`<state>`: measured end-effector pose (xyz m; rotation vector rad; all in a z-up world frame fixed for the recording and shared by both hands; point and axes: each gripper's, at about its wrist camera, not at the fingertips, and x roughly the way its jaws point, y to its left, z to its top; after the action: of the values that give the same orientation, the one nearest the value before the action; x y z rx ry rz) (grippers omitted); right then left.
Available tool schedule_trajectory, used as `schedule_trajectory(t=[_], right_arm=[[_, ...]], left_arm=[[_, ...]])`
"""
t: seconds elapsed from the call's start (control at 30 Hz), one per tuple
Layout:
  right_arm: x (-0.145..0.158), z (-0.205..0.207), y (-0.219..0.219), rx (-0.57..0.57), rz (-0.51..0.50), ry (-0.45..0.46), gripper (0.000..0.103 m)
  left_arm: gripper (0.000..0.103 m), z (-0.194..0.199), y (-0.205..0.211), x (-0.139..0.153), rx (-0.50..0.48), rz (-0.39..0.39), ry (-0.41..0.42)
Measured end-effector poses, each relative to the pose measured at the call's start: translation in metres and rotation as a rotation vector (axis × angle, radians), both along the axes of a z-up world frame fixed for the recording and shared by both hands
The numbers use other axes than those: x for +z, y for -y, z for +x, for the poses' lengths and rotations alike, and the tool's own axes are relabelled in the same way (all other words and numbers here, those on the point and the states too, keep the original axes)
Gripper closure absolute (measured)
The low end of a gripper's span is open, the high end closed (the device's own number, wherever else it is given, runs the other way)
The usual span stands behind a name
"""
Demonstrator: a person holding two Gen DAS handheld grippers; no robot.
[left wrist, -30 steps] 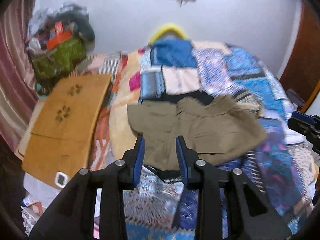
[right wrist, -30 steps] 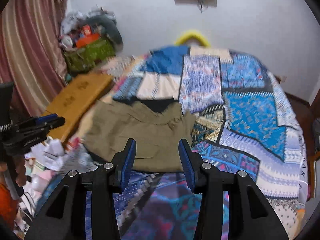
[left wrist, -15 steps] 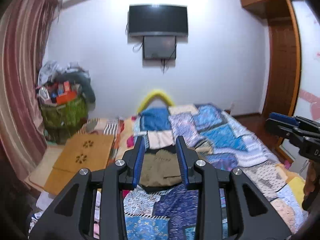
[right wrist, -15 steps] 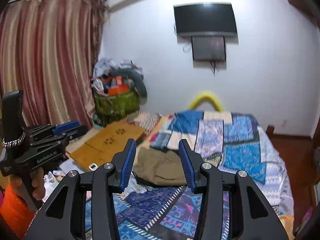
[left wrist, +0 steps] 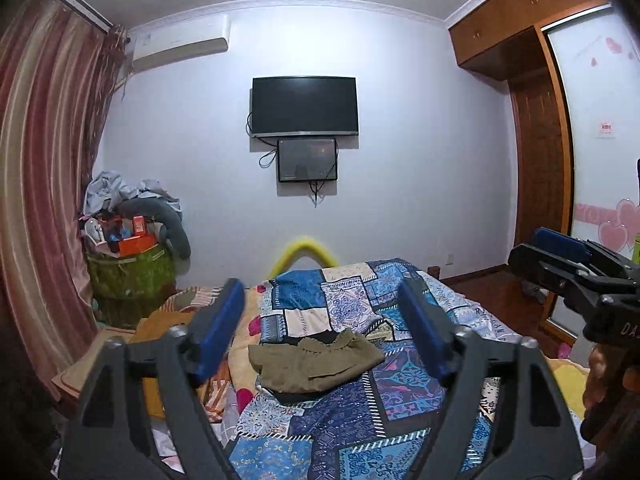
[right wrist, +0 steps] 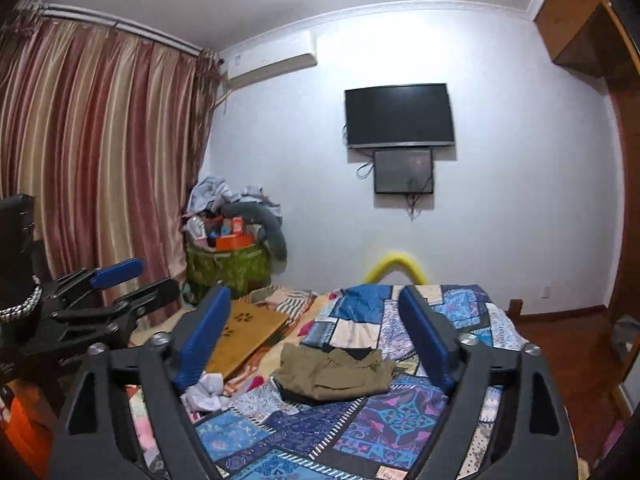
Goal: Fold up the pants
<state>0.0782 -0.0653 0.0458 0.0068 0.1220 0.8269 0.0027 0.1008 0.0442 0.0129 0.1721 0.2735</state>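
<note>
The olive-green pants (left wrist: 316,364) lie folded in a compact bundle on the patchwork bedspread (left wrist: 352,428), over a dark garment. They also show in the right wrist view (right wrist: 336,376). My left gripper (left wrist: 324,336) is open and empty, held well back from and above the pants. My right gripper (right wrist: 316,340) is open and empty too, likewise far back from the bed. The right gripper shows at the right edge of the left wrist view (left wrist: 568,264); the left gripper shows at the left of the right wrist view (right wrist: 116,292).
A wooden board (right wrist: 244,336) lies on the bed's left side. A green basket piled with clutter (left wrist: 128,276) stands by the striped curtain (right wrist: 92,168). A TV (left wrist: 304,106) hangs on the far wall. A wardrobe (left wrist: 536,152) is at the right.
Both grippers pulled back and up from the pants, which now look small and far. Both jaws have opened wider than before.
</note>
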Motion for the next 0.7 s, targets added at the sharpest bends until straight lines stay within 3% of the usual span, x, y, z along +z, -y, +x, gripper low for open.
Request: schedule_trajectory(t=[0.1, 0.17, 0.37, 0.7], right_arm=[[-0.002, -0.001, 0.000, -0.018, -0.003, -0.005, 0.010], [-0.003, -0.007, -0.001, -0.031, -0.009, 0.001, 0.000], [-0.005, -0.012, 0.000, -0.041, -0.020, 0.003, 0.000], [-0.012, -0.018, 0.009, -0.042, -0.026, -0.010, 0.000]], left_arm=[[0.003, -0.006, 0.003, 0.000, -0.003, -0.007, 0.017], [0.002, -0.008, 0.004, 0.000, -0.009, -0.021, 0.026], [0.002, -0.014, 0.005, -0.002, -0.013, -0.051, 0.032], [0.000, -0.008, 0.009, -0.007, -0.012, -0.037, 0.014]])
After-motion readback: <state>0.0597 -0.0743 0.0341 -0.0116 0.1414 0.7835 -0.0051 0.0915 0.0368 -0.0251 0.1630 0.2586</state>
